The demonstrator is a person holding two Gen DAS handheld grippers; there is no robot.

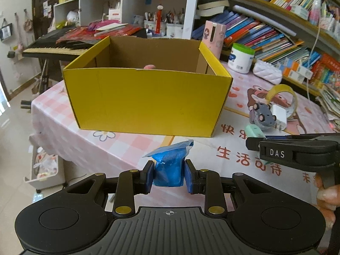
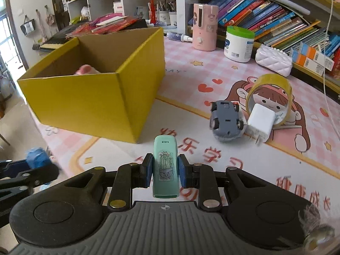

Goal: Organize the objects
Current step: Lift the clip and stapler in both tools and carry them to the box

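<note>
Blue packet clamped in my left tool, mint case (maybe a stapler) gripped in my right tool, both near the yellow box.

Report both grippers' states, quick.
Left gripper: shut on the blue packet.
Right gripper: shut on the mint green case.

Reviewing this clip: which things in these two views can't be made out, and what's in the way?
- Pink thing in the yellow box: both views show only its top; the box's near wall hides the rest.
- Box floor: hidden in both views by that wall.
- Green case: left view, mostly behind the right gripper.
- Blue packet: right view, blurred, partly behind the left gripper.
- Book titles: too small.
</note>
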